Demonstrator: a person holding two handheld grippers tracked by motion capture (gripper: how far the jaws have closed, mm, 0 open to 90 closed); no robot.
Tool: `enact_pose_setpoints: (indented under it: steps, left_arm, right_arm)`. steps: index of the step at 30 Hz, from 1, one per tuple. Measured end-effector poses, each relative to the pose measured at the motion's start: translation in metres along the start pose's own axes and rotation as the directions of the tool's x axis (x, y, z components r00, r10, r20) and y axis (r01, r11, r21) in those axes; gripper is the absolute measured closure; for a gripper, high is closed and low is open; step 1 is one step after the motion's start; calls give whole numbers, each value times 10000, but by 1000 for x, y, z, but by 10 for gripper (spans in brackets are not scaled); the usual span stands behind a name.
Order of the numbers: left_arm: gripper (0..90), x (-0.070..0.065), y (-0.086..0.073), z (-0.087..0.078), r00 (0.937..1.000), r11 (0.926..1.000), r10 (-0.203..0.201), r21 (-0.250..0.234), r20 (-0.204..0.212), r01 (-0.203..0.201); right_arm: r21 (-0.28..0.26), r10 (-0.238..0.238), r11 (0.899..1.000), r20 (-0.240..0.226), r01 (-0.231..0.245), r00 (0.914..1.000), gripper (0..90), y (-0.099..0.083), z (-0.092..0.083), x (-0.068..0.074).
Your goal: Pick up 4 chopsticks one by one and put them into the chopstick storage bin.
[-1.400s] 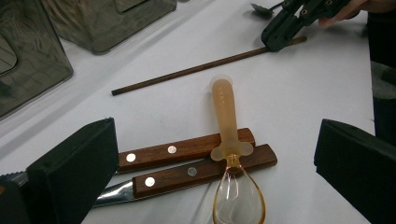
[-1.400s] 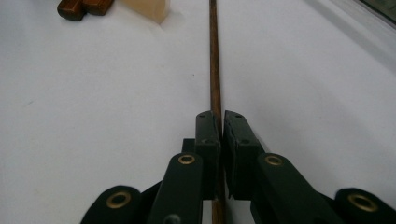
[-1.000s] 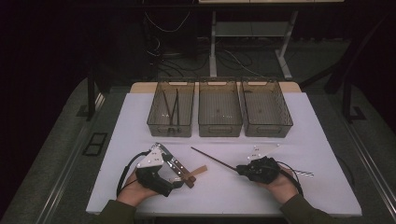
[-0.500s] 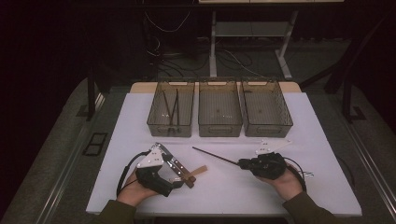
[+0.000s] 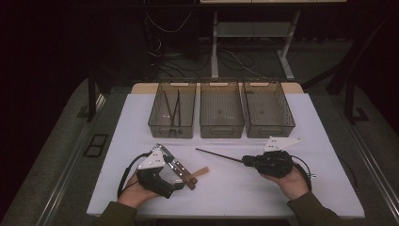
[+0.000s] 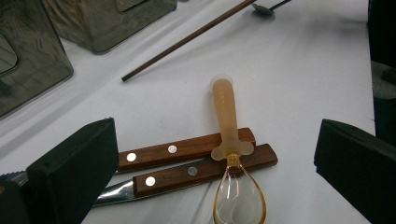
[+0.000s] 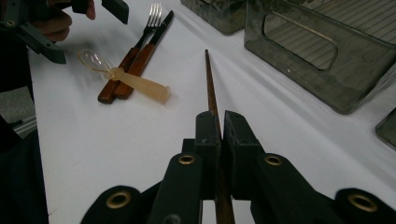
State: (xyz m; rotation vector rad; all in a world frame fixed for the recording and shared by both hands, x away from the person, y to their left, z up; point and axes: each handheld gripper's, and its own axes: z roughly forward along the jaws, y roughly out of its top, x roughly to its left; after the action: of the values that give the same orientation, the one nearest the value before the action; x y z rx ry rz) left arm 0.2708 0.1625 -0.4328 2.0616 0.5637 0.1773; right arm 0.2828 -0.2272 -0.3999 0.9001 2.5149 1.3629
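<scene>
**Chopstick clamped in my right jaws, left jaws wide over the cutlery**

Across the middle of the high view spreads the white table [image 5: 226, 188], and along its upper part stand three smoky plastic bins [image 5: 221, 109] side by side. The leftmost bin [image 5: 172, 108] holds a few dark thin utensils; what they are I cannot tell.

At the lower left of that view my left gripper [image 5: 183, 175] rests on the table, its jaws standing wide apart with nothing pressed between them. In the left gripper view they flank a small pile. Two wooden-handled pieces lie side by side and touching: a knife [image 6: 187, 173] and a fork [image 7: 148, 23], whose tines show at the top of the right gripper view. A translucent amber spoon [image 6: 231, 154] lies across their handle ends, its bowl toward the bottom of the frame.

At the lower right of the high view my right gripper [image 5: 248, 161] is closed on one end of a dark wooden chopstick [image 5: 219, 155]. The stick points toward the upper left, in the open space below the middle bin. In the right gripper view it runs up from between my pressed-together jaws, just beside the spoon and handles but not touching them.
</scene>
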Motion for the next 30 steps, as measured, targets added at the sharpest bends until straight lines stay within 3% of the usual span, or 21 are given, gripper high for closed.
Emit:
enact_pose_setpoints:
  steps: [20, 30]
  left_arm:
    - [0, 1, 0, 1, 10000, 10000, -65, -65, 23, 65]
    - [0, 1, 0, 1, 9999, 9999, -124, -80, -1, 124]
  right_arm:
    - [-917, 134, 9957, -158, -148, 9998, 848, 15, -19, -6]
    - [-1376, 59, 9905, 0, -58, 10000, 848, 31, -28, -10]
